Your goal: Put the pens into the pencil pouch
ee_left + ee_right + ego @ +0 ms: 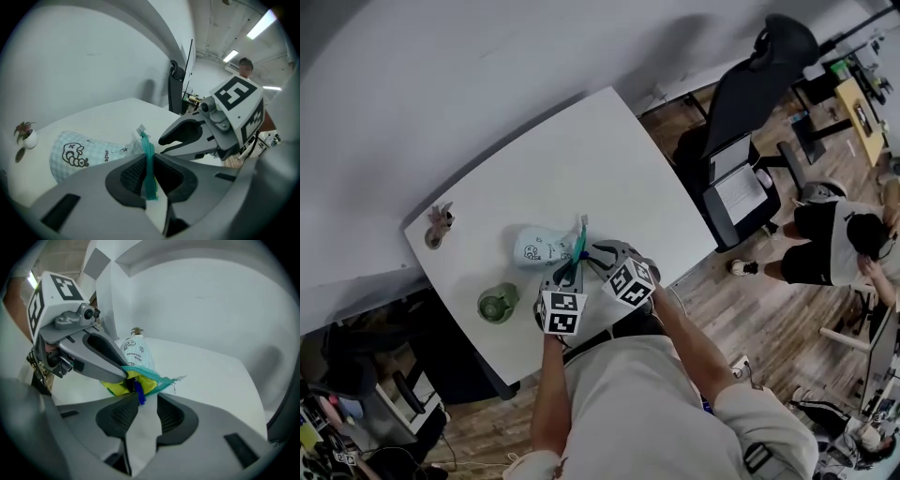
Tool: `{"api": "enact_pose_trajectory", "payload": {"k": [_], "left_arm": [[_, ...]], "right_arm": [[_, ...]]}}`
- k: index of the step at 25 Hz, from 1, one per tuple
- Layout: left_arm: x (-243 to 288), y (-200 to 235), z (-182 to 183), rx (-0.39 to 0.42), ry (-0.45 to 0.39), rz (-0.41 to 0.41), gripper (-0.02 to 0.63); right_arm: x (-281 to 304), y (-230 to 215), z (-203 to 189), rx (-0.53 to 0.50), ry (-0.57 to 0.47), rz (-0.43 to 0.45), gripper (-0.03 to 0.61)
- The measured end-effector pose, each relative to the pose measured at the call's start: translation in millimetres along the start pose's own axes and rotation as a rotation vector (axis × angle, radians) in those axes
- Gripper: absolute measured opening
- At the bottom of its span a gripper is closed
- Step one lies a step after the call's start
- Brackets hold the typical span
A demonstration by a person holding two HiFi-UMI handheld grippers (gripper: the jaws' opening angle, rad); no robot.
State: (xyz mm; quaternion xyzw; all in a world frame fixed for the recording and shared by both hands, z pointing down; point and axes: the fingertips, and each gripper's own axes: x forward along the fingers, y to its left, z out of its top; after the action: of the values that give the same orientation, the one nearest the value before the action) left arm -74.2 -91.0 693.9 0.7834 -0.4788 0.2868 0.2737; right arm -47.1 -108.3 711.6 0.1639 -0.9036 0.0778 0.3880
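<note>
The pale checked pencil pouch [540, 247] lies mid-table, its teal zipper mouth [578, 246] turned toward me. My left gripper [149, 161] is shut on the teal zipper edge [149, 171] and holds the mouth up; the pouch's printed body [77, 152] stretches away behind it. In the right gripper view the mouth gapes and shows a yellow lining [149, 384]. A blue pen end [139, 393] sticks out of it, beside the left pad of my right gripper [143, 399]. That gripper's jaws stand apart, with a gap to the other pad. The rest of the pen is hidden inside.
A green cup [498, 303] stands on the white table [609, 159] left of my grippers. A small potted plant [441, 225] sits at the far left corner. A black office chair [750, 94] stands off the table's right edge, and a person [834, 246] crouches beyond it.
</note>
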Motion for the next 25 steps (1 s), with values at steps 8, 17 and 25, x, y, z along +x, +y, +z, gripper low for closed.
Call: {"api": "enact_pose_trajectory", "payload": {"k": [8,17,25], "left_arm": [[-19.7,-3.5,16.0,0.04,-0.083,-0.006,0.14],[-81.1,-3.5,93.9,0.116,-0.33,0.018,0.183],[-156.5,3.4,153.5,0.145,-0.578,0.059,0.244]], "right_arm": [[-46.8,-12.8,16.0,0.092,-0.107,-0.125,0.156],[-124.5,-32.8,78.9,0.12,-0.323,-0.295,0.193],[-204.8,-30.3,149.4,0.075,-0.567,-0.389,0.247]]}}
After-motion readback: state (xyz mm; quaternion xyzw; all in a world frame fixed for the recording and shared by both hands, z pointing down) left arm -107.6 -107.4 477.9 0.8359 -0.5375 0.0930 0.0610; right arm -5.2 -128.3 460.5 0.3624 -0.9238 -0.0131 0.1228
